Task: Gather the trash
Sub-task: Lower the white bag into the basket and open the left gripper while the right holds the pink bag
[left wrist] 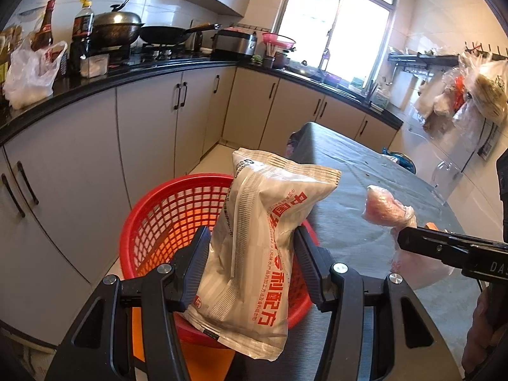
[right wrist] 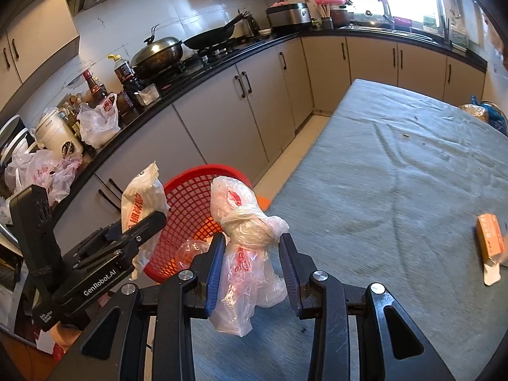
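Observation:
My left gripper [left wrist: 252, 238] is shut on a white food packet [left wrist: 254, 247] with red print and holds it over the red mesh basket [left wrist: 165, 216] beside the table. The packet also shows in the right wrist view [right wrist: 139, 203]. My right gripper [right wrist: 250, 241] is shut on a knotted clear plastic bag [right wrist: 244, 247] with red print, held above the table edge next to the basket [right wrist: 190, 203]. The bag also shows in the left wrist view [left wrist: 390, 216]. A clear crumpled item [right wrist: 190, 250] lies inside the basket.
The table [right wrist: 397, 174] has a grey cloth. A small orange box [right wrist: 490, 238] lies at its right edge, and a blue bag [right wrist: 492, 114] at its far corner. Grey cabinets [left wrist: 143, 127] and a black counter with pans and bottles run along the left.

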